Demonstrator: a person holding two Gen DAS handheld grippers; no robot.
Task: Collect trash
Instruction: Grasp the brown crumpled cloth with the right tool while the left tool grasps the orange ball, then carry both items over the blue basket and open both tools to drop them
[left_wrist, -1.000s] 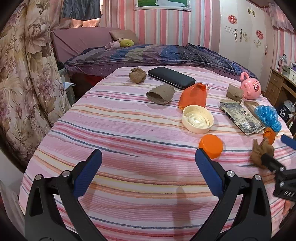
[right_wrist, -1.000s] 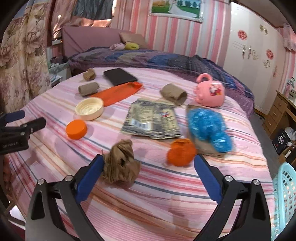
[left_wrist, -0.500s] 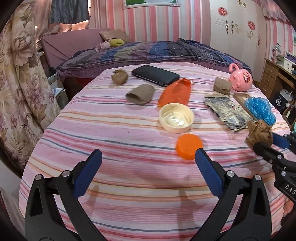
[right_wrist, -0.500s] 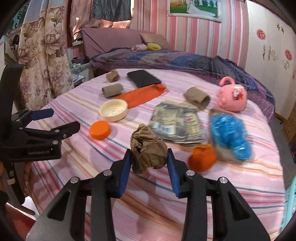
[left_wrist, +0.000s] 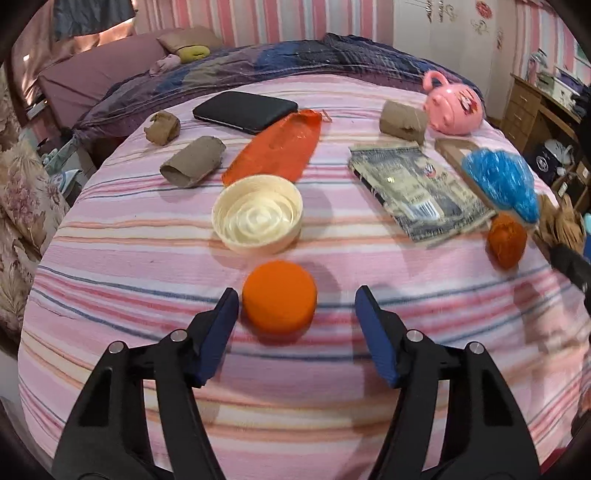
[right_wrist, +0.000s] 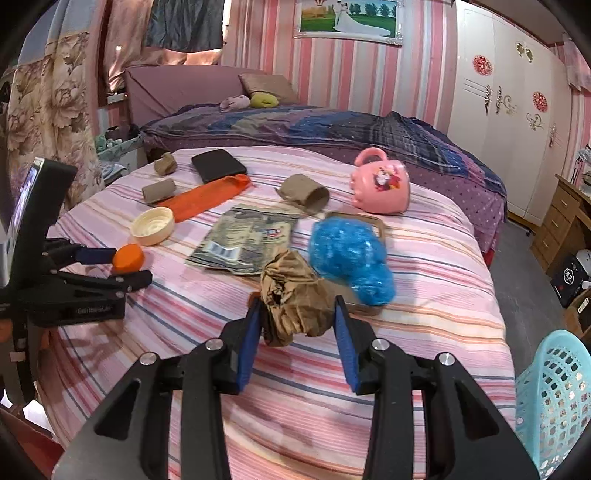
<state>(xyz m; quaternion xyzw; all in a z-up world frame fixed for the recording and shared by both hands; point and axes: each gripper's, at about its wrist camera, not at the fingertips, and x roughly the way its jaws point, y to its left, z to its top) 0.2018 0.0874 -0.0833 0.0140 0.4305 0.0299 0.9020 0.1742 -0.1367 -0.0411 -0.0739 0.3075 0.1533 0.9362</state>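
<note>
Right gripper (right_wrist: 297, 319): clamped on a crumpled brown paper wad (right_wrist: 295, 295), held above the striped bedspread (right_wrist: 424, 266).
Left gripper (left_wrist: 293, 314): jaws have just been closing; the orange cap (left_wrist: 279, 302) sits between them, close to the left pad, with a clear gap at the right pad, so nothing is gripped.
Orange cap: flat on the bedspread, just in front of the cream lid (left_wrist: 258, 219).
Other litter: cardboard tubes (left_wrist: 192, 160), foil wrapper (left_wrist: 419, 192), blue plastic wad (left_wrist: 502, 181).
Basket (right_wrist: 554, 406): light blue, beside the bed at lower right.
</note>
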